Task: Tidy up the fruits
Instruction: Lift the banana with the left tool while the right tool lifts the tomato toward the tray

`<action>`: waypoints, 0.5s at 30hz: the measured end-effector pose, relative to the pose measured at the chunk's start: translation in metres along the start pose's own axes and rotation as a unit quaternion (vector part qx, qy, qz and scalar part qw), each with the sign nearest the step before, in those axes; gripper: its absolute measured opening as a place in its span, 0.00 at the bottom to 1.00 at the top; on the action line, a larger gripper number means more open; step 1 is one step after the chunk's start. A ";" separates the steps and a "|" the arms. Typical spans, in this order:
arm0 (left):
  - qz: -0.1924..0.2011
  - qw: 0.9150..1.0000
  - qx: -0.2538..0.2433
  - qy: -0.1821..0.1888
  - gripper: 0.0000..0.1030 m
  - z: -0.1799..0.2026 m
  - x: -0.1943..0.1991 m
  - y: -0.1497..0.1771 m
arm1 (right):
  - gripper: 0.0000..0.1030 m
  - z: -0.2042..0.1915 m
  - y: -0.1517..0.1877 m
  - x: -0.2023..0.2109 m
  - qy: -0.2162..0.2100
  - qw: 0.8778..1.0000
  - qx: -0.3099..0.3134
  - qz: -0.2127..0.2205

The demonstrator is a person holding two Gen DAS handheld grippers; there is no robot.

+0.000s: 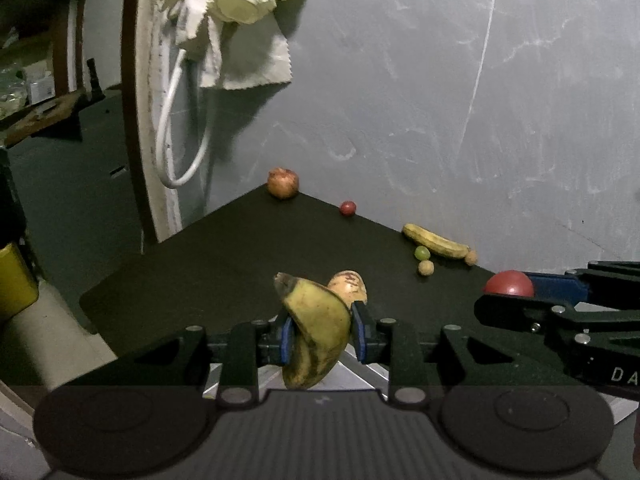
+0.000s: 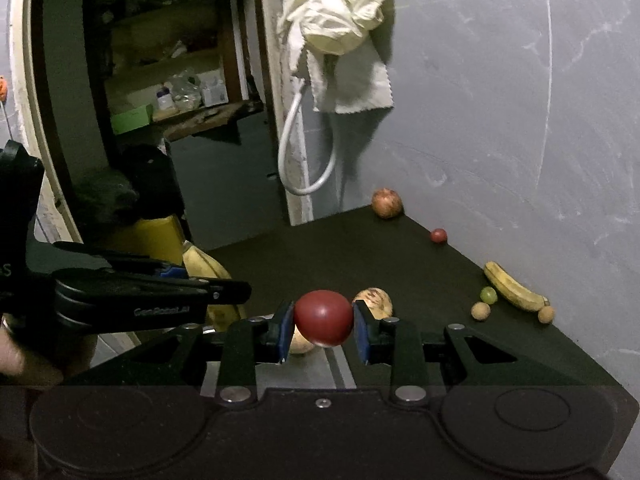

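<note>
The left gripper pinches a spotted banana across its middle between blue pads, the fruit hanging curved with its dark stem end up and its lower half dangling below the fingers; the right gripper clamps a smooth red fruit between its pads. Taking the black table as landmark, both loads hang over its near edge, with a tan speckled fruit lying on it just beyond them. The likeliest trouble, as I judge it, is the banana pivoting or slipping, since it is gripped at one narrow band and its weight hangs off-centre; a soft ripe skin may also bruise under the squeeze. The round red fruit could squirt out if the pads sit off its widest line. The two grippers are close side by side, so a careless swing could knock them together. Along the table's far edge against the grey wall lie a reddish pomegranate-like fruit at the corner, a small red fruit, a second banana, a green grape and two small brown round fruits. The table's middle and left part stay bare, giving the safest room for setting down; its left edge drops to the floor.
</note>
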State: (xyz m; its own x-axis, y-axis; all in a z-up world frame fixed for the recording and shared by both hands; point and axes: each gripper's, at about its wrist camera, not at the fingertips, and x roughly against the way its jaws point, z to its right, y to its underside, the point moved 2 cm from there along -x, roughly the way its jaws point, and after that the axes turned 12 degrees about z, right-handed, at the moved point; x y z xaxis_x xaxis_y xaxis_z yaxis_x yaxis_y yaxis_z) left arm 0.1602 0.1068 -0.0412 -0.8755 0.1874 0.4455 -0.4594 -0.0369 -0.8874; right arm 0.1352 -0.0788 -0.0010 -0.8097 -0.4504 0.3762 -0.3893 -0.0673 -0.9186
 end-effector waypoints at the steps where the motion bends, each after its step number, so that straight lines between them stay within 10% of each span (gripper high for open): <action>1: 0.003 1.000 0.002 -0.001 0.29 -0.001 0.003 -0.001 | 0.32 -0.002 -0.002 0.002 -0.001 1.000 0.002 0.003; 15: 0.000 0.995 0.067 -0.075 0.30 0.008 0.029 0.011 | 0.32 0.005 -0.019 0.006 -0.064 0.998 0.024 0.009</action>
State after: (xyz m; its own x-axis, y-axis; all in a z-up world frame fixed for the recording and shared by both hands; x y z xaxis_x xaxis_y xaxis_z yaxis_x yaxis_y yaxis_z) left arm 0.1287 0.1036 -0.0374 -0.8837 0.0383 0.4665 -0.4658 -0.1685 -0.8687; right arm 0.1401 -0.0845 0.0184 -0.7533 -0.5610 0.3433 -0.3503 -0.0996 -0.9313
